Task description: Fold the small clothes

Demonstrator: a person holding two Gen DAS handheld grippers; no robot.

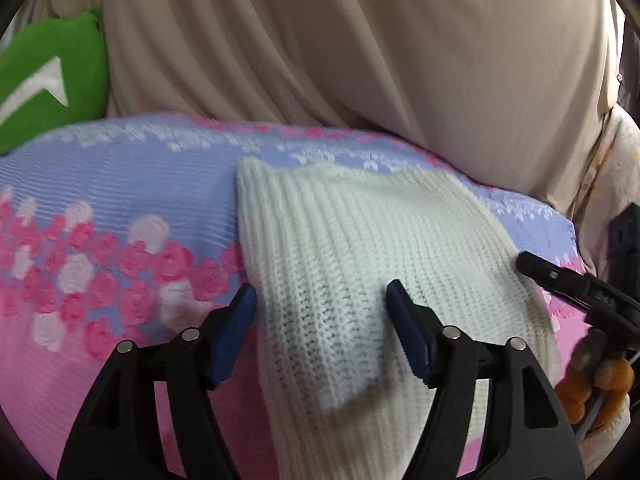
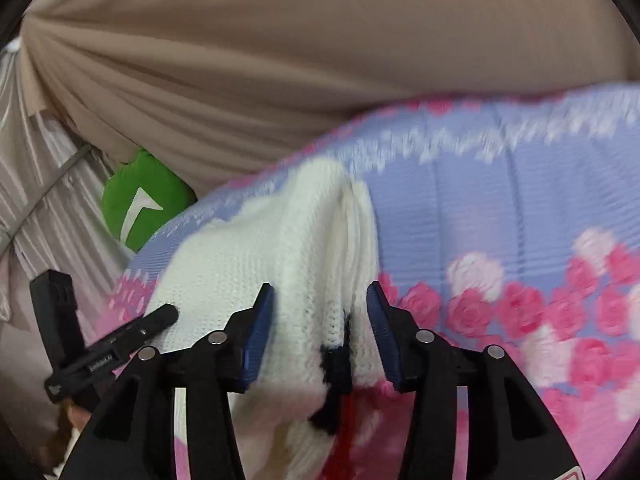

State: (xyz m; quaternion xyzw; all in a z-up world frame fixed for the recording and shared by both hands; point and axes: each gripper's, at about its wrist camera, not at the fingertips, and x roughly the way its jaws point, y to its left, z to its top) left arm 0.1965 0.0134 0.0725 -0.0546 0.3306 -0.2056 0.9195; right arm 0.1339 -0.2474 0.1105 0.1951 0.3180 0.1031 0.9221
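Note:
A white ribbed knit garment [image 1: 360,264] lies on a pink and lilac flowered blanket [image 1: 100,216]. My left gripper [image 1: 322,300] is open, its blue pads [image 1: 404,320] spread over the garment's near folded edge. In the right wrist view the same garment [image 2: 280,248] is bunched, with dark blue and red trim [image 2: 340,364] at its near end. My right gripper [image 2: 320,300] is open, jaws on either side of the bunched knit. The other gripper's black finger shows in each view [image 1: 560,276] [image 2: 132,332].
A beige draped cloth [image 1: 320,48] hangs behind the blanket. A green cushion [image 1: 48,76] with a white mark sits at the back left, also in the right wrist view [image 2: 140,200]. A brown soft toy [image 1: 596,384] lies at the right edge.

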